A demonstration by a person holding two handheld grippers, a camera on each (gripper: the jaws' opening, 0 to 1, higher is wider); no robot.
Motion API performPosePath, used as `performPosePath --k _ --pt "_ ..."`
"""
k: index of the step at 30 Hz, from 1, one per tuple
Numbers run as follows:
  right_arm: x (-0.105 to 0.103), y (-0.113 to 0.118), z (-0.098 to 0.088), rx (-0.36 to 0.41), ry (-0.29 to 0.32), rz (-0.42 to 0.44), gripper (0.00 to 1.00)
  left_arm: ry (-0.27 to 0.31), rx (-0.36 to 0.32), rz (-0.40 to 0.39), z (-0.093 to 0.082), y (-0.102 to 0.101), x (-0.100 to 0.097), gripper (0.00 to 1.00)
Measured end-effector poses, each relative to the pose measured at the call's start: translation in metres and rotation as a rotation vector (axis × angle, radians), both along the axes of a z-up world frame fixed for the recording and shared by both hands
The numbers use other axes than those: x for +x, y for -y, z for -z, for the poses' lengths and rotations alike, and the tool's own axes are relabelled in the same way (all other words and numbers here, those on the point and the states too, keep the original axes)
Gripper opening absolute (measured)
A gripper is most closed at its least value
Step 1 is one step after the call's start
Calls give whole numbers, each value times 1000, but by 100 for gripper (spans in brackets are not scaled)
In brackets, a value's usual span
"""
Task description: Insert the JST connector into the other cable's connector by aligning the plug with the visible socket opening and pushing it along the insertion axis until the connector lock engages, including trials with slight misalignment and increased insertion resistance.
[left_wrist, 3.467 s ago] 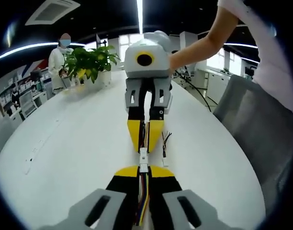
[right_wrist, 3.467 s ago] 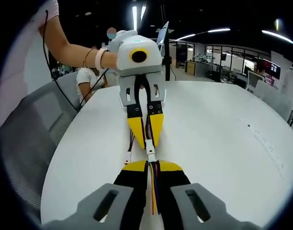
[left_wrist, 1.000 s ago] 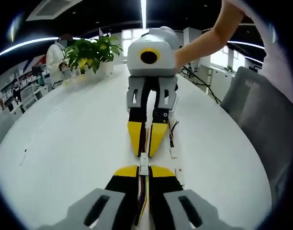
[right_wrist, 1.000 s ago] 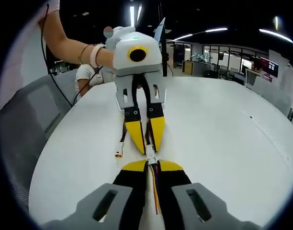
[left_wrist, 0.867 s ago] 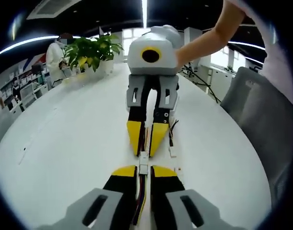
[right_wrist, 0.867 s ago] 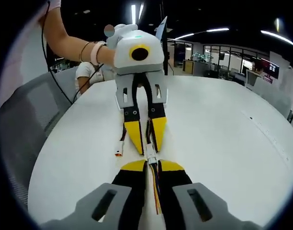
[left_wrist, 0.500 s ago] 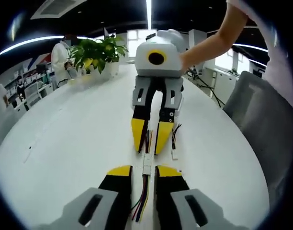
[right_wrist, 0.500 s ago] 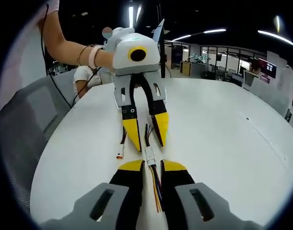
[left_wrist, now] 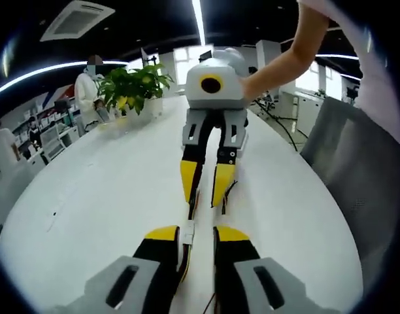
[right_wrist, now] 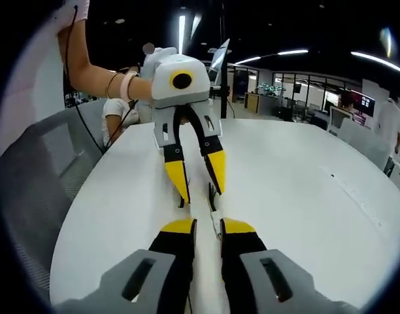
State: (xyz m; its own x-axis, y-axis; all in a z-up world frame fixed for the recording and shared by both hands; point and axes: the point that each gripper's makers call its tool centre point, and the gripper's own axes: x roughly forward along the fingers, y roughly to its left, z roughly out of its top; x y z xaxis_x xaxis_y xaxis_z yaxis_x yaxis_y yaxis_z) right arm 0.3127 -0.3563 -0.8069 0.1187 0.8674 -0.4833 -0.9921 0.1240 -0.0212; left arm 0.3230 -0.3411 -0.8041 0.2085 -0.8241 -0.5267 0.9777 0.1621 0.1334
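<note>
The joined white JST connector [left_wrist: 187,231] lies on the white table [left_wrist: 89,196] with its coloured wires running both ways. My left gripper [left_wrist: 197,231] stands open, its yellow tips on either side of the connector and apart from it. Facing it, my right gripper [left_wrist: 204,198] is open too, over the dark wires [left_wrist: 194,201]. In the right gripper view the connector [right_wrist: 216,226] shows between the open right gripper [right_wrist: 208,226] tips, with the open left gripper [right_wrist: 201,193] beyond it. A second loose cable [left_wrist: 227,193] lies beside the right gripper.
A potted plant [left_wrist: 131,85] stands at the table's far end, with a person in a white coat [left_wrist: 89,85] behind it. Grey chairs [left_wrist: 357,176] [right_wrist: 36,176] flank the table edge. A seated person [right_wrist: 115,108] is behind the left gripper.
Both grippers were shut on the cable ends with the connectors mated. They have since opened and let go, and the joined cable now rests on the table.
</note>
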Motion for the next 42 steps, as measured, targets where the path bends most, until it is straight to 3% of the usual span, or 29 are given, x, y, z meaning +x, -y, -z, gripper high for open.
performPosePath --k 12,25,42 --pt "-18 10 16 -9 -50 29 12 -35 22 -1 17 -10 -25 13" --pt "-14 10 33 -35 -57 48 11 -56 15 -23 32 -7 -22 9" --pt "-19 6 38 -52 -29 25 9 -56 20 -26 39 -8 -22 5"
